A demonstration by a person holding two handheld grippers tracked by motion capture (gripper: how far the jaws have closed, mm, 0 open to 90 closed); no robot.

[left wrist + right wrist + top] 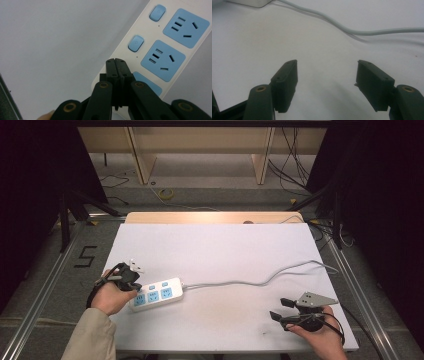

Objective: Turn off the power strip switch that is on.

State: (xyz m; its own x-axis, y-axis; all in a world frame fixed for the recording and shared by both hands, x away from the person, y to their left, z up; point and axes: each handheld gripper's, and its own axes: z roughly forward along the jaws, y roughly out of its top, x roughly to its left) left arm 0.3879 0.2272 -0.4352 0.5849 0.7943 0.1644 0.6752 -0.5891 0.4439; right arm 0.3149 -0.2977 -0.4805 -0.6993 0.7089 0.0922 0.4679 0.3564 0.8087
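A white power strip (165, 286) with blue sockets and blue switches lies on the white table (220, 250) at the front left. Its grey cord (240, 281) runs right, off the table's edge. My left gripper (135, 289) is shut with nothing between its jaws. In the left gripper view its tips (116, 61) hover over the near end of the strip (170, 40), beside a blue switch (136, 43). My right gripper (277, 308) stands open and empty at the front right. Its view looks along the jaws (327, 65) at bare table, with the cord (352, 30) and the strip's corner (252, 2) beyond.
A small white piece (136, 266) shows just beyond the left gripper; I cannot tell what it is. Metal rails (50, 275) run along both sides of the table. Wooden furniture (200, 140) and loose floor cables (295, 160) lie behind it.
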